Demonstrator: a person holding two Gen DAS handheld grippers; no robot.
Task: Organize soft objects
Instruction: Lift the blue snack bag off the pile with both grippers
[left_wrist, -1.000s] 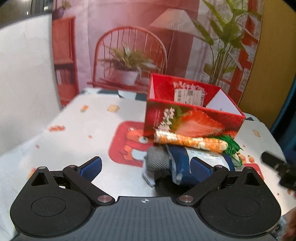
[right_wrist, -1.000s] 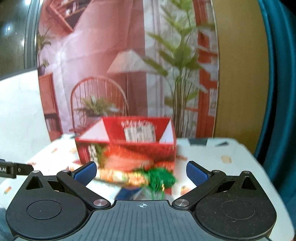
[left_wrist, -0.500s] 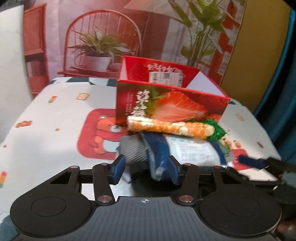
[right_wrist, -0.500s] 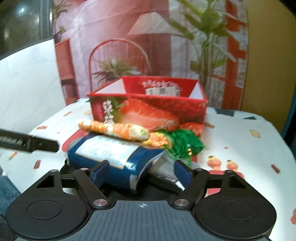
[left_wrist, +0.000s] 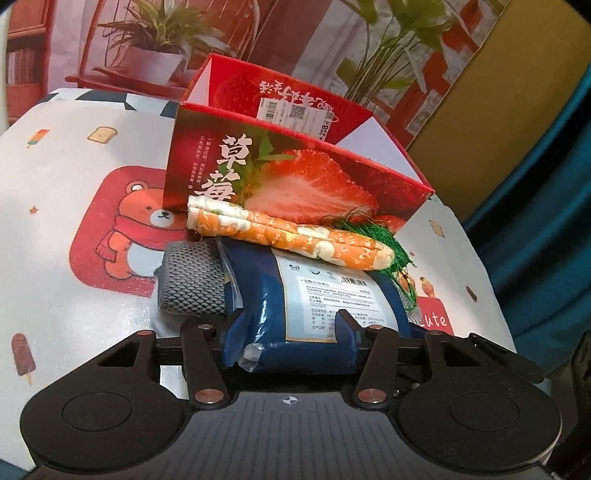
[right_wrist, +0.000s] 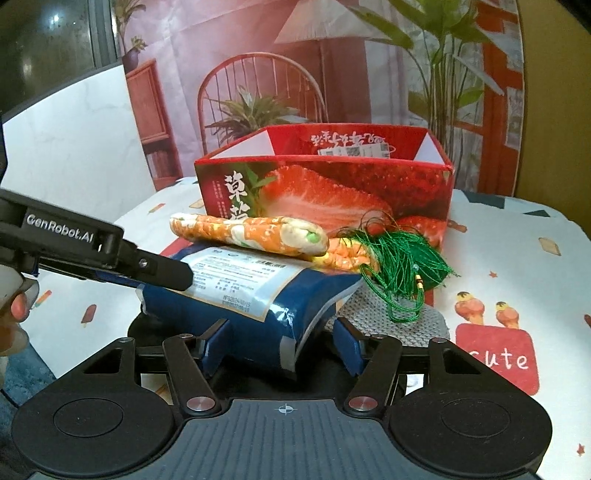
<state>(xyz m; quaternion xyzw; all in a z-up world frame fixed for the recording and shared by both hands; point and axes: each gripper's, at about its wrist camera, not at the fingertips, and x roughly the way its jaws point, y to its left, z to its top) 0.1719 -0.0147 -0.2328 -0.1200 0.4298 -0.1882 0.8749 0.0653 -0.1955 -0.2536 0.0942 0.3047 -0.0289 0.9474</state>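
On the patterned surface (left_wrist: 74, 258), my left hand-held gripper (left_wrist: 288, 326) pinched the near end of the blue packet (left_wrist: 258, 295), one pad on each side of it. The packet lay across a grey knitted cloth (left_wrist: 192, 280), with an orange printed roll (left_wrist: 280, 236) and its green tassel (left_wrist: 391, 247) resting on top. Just behind the pile stood the open red strawberry box (left_wrist: 295, 173), nothing visible inside it from here.

From the right, my other hand-held gripper (right_wrist: 284, 341) closed on the same blue packet (right_wrist: 243, 299) at its opposite end, its pads pressed against the wrapper; the left tool's finger showed across the packet's label in that view. The grey cloth (right_wrist: 388, 314) poked out beneath, and the tassel (right_wrist: 399, 266) draped over it towards the box (right_wrist: 332, 192).

I judged the step to be the two-handed pick-up of the packet for the box. The next move called for an even lift at both ends, as the roll sat loose on top and could slide off or snag by its tassel.
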